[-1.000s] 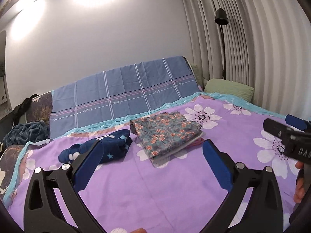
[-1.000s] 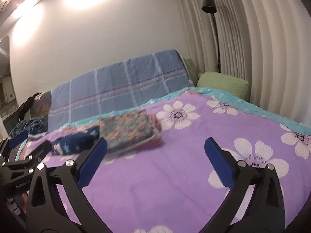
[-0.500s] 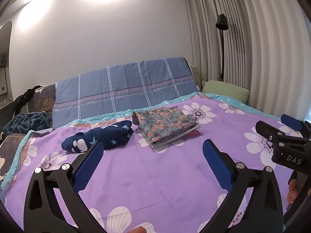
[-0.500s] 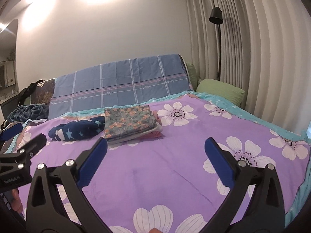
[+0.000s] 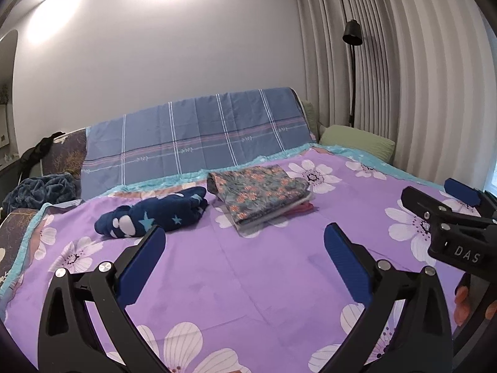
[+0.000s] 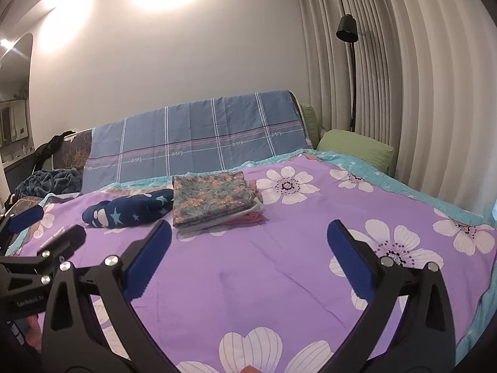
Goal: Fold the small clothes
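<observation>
Both the left gripper (image 5: 242, 242) and right gripper (image 6: 248, 237) hang wide open, holding nothing. At twelve o'clock, a flat floral folded stack (image 5: 259, 194) lies beside a plush navy star-print bundle (image 5: 155, 214) on the smooth purple flowered bedspread (image 5: 248, 279), with pleated curtains (image 5: 403, 77) at two o'clock.

Matt cloth bedspread (image 5: 248, 279) — fuzzy navy garment (image 5: 155, 214).

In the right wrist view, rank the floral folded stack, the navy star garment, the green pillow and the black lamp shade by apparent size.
1. Floral folded stack
2. Navy star garment and green pillow: alike; the pillow lies farther, so unranked
3. Black lamp shade
</observation>
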A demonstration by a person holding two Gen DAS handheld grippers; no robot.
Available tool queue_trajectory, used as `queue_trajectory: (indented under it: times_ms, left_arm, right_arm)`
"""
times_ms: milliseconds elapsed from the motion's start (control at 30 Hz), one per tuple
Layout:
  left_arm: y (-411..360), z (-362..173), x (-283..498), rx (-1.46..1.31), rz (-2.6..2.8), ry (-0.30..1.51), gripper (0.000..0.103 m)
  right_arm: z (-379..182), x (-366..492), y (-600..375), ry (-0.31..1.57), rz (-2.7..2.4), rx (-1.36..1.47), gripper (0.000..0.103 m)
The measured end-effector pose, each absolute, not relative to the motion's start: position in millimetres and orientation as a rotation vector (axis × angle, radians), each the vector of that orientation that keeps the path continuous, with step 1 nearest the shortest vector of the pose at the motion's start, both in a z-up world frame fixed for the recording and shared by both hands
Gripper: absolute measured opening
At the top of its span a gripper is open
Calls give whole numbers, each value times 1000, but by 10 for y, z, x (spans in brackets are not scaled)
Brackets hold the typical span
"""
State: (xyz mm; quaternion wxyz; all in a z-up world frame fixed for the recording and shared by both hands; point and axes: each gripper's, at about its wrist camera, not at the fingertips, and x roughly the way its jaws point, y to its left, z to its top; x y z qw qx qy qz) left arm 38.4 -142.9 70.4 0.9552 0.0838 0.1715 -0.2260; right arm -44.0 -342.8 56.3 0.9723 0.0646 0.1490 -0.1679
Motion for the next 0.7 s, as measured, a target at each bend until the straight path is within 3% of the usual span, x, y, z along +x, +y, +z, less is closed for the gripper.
queue_trajectory:
  times_ms: [700]
  left_arm:
    - [-1545,634,388,198,-462,370,102]
  right_arm:
    - [464,-347,-3460,339,-382,91,101]
